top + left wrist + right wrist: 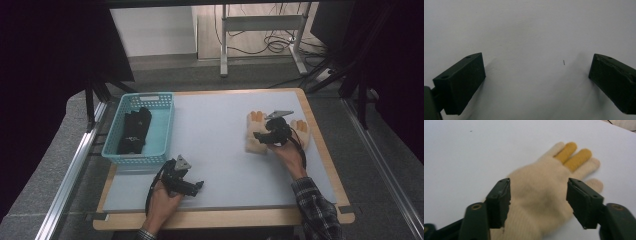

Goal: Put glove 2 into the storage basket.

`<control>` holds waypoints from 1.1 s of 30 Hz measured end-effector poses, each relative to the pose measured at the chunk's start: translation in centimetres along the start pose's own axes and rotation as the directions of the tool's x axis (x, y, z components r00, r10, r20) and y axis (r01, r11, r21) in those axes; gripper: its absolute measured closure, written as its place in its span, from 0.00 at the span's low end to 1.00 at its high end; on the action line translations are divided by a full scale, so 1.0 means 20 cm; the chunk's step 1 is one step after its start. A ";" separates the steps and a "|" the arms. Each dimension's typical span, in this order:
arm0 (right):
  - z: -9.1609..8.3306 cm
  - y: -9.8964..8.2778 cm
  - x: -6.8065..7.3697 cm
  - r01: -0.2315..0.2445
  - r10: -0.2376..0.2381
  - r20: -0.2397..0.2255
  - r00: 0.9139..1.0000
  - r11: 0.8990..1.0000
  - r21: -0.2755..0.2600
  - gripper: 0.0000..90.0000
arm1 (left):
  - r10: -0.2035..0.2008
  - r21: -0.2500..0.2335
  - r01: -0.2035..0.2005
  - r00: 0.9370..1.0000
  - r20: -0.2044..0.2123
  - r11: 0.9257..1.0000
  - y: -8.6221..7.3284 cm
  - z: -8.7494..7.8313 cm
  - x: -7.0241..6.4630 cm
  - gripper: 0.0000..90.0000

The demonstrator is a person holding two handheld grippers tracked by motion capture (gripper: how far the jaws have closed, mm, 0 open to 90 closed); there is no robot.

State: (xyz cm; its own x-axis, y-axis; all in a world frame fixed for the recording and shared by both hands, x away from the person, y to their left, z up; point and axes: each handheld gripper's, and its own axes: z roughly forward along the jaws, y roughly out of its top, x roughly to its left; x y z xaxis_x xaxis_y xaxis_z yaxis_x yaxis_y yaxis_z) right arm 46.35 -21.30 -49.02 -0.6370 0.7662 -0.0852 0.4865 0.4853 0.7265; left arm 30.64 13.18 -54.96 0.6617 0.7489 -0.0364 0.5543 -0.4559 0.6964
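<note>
Cream glove (541, 202) with orange fingertips: flat on white worktop (215, 145), at 3 o'clock; second like glove (301, 131) just beside it; right tongs (539, 203) over it, jaws apart astride the palm, not pressing; left tongs (536, 80) at 7 o'clock, jaws wide apart over bare worktop; teal basket (165, 131) at 9 o'clock holding dark gloves (135, 131).

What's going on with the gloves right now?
Left gripper open, idle on mat. Right gripper astride cream glove, grip unclear. Black gloves in basket. Nothing blocking.

Dim, soft shadows, slight blur
</note>
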 end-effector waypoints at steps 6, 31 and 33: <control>0.14 0.05 -0.02 0.028 -0.028 -0.008 1.000 0.999 0.045 0.29 | 0.000 0.000 0.000 1.000 0.000 1.000 0.00 0.00 0.00 0.01; -0.06 0.06 0.14 0.016 -0.021 -0.181 0.983 0.999 -0.029 0.59 | 0.002 0.002 -0.002 1.000 -0.002 1.000 0.00 0.00 0.00 0.01; -0.11 0.05 0.20 0.014 -0.022 -0.212 0.977 0.999 -0.042 0.59 | 0.002 0.002 -0.002 1.000 -0.002 1.000 0.00 0.00 0.00 0.01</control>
State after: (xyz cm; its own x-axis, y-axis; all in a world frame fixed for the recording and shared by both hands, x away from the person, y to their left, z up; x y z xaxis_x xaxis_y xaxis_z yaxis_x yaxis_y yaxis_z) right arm 42.99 -18.65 -47.04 -0.7597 0.6487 0.0450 0.4525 0.4777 0.7530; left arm 30.63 13.19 -54.95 0.6620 0.7488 -0.0335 0.5538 -0.4585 0.6951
